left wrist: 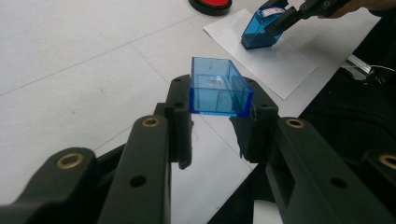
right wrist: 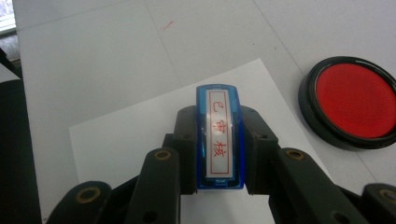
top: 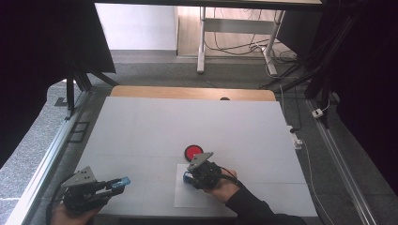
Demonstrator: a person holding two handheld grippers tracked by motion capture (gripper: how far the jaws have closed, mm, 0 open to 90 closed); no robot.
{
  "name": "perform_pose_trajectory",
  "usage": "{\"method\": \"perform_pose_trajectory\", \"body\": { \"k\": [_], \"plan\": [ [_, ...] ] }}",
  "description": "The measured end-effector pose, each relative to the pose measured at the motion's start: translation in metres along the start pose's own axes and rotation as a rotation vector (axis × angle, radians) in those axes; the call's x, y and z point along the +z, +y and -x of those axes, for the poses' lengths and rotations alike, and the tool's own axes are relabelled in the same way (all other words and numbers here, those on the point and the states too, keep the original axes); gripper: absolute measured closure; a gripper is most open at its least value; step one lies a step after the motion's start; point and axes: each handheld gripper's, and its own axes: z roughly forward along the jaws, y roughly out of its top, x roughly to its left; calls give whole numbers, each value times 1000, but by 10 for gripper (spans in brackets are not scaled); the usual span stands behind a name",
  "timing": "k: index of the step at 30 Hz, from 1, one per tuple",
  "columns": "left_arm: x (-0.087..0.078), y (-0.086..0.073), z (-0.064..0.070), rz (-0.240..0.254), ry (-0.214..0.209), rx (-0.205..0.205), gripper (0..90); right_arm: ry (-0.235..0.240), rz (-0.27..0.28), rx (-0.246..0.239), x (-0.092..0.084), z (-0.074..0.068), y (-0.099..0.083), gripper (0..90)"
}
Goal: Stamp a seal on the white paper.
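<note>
On the white paper sheet [right wrist: 140, 135], right gripper [right wrist: 218, 140] pinches a red-lettered blue plastic stamp [right wrist: 218, 140]; left gripper [left wrist: 219, 109] clamps its clear blue plastic cap [left wrist: 218, 88] above the white table [top: 141, 126].

The sheet of paper [top: 190, 192] lies on the bench [top: 141, 131], near its front edge. The ink pad [top: 193, 152] sits just behind it.

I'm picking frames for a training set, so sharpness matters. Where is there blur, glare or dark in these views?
High view: dark at both sides, bright floor behind, table evenly lit. Left gripper view: blue cap sharp, near tongs soft. Right gripper view: stamp label readable, glare along the ink pad rim.
</note>
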Motion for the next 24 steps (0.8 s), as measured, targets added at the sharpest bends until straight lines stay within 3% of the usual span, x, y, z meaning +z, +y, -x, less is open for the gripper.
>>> {"method": "perform_pose_trajectory", "body": {
  "k": [11,24],
  "plan": [
    [0,0,0,0,-1,-1,684,78,22,86,1,14,-4,715],
    [0,0,0,-1,-2,2,684,15,1,19,1,3,0,716]
  ]
}}
